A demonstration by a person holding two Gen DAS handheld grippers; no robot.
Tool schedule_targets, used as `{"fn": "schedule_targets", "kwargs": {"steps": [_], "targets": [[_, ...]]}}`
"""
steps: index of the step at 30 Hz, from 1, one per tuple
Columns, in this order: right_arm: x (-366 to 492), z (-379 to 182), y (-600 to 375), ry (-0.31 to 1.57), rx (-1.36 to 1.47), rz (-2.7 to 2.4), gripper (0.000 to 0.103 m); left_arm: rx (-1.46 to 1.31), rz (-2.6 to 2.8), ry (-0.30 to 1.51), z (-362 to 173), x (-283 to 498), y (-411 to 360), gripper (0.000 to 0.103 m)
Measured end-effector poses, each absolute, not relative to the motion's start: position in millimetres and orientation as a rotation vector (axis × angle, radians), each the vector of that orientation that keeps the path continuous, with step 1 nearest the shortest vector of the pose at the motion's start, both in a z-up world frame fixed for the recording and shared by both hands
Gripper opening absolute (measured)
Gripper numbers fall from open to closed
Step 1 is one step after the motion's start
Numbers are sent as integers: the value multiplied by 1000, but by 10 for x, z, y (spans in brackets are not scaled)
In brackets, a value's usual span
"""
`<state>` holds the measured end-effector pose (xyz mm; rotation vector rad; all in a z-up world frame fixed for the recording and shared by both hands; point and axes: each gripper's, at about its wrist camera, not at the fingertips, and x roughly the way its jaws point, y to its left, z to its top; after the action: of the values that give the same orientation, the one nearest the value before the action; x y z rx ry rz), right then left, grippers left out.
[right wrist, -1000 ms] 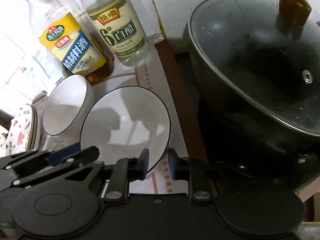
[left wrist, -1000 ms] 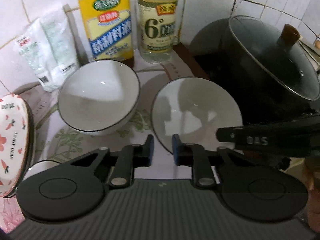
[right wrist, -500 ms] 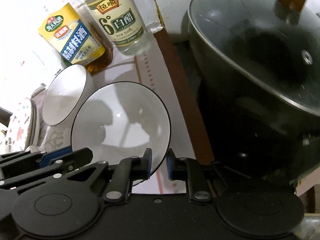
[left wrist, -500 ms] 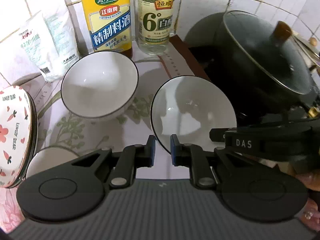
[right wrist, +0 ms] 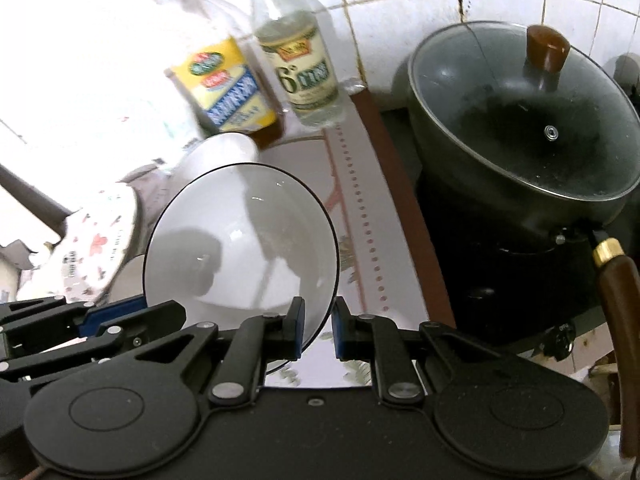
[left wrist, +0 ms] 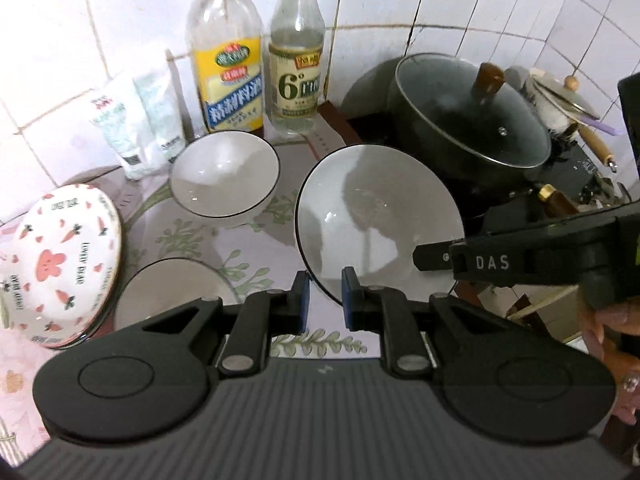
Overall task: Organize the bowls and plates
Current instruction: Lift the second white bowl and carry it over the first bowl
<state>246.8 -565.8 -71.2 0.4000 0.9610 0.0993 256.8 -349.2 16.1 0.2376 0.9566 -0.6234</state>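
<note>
A white bowl with a black rim (left wrist: 380, 224) is lifted and tilted above the counter; both grippers pinch its near rim. My left gripper (left wrist: 323, 300) is shut on its left edge. My right gripper (right wrist: 318, 330) is shut on its right edge and also shows in the left wrist view (left wrist: 436, 257). The same bowl fills the middle of the right wrist view (right wrist: 240, 244). A second white bowl (left wrist: 224, 174) stands behind on the counter. A third white dish (left wrist: 172, 292) lies at the near left, beside a stack of carrot-print plates (left wrist: 56, 264).
Two bottles (left wrist: 228, 76) (left wrist: 298, 72) and white packets (left wrist: 136, 128) stand against the tiled wall. A black pot with a glass lid (left wrist: 472, 120) sits on the stove at right, its brown handle (right wrist: 622, 292) sticking out. The floral counter cloth (left wrist: 192, 236) lies below.
Both grippers have risen and pulled back with the bowl, which is now lifted and tilted off the counter. More of the plates and the near-left dish has come into view.
</note>
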Motion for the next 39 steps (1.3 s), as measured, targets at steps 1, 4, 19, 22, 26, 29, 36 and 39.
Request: {"fn": "schedule_targets", "kwargs": {"steps": [1, 4, 19, 22, 26, 29, 36, 39], "targets": [[2427, -675, -5635, 959, 406, 108, 18, 240, -627, 948, 186, 2537, -3455, 15], [2320, -586, -5535, 957, 418, 125, 17, 231, -638, 939, 267, 2464, -3280, 15], [2081, -363, -4736, 944, 316, 193, 17, 148, -603, 876, 340, 2149, -2348, 15], [2104, -396, -4599, 951, 298, 206, 17, 128, -587, 879, 271, 2155, -2227, 15], [2176, -489, -4478, 971, 283, 228, 17, 113, -569, 890, 179, 2180, -2088, 15], [2236, -552, -4414, 983, 276, 241, 17, 101, -553, 904, 120, 2239, -2024, 15], [2475, -699, -4287, 1006, 275, 266, 17, 82, -519, 940, -29, 2469, -1902, 15], [2587, -774, -4226, 1011, 252, 267, 17, 77, -510, 954, -117, 2580, -1888, 15]]}}
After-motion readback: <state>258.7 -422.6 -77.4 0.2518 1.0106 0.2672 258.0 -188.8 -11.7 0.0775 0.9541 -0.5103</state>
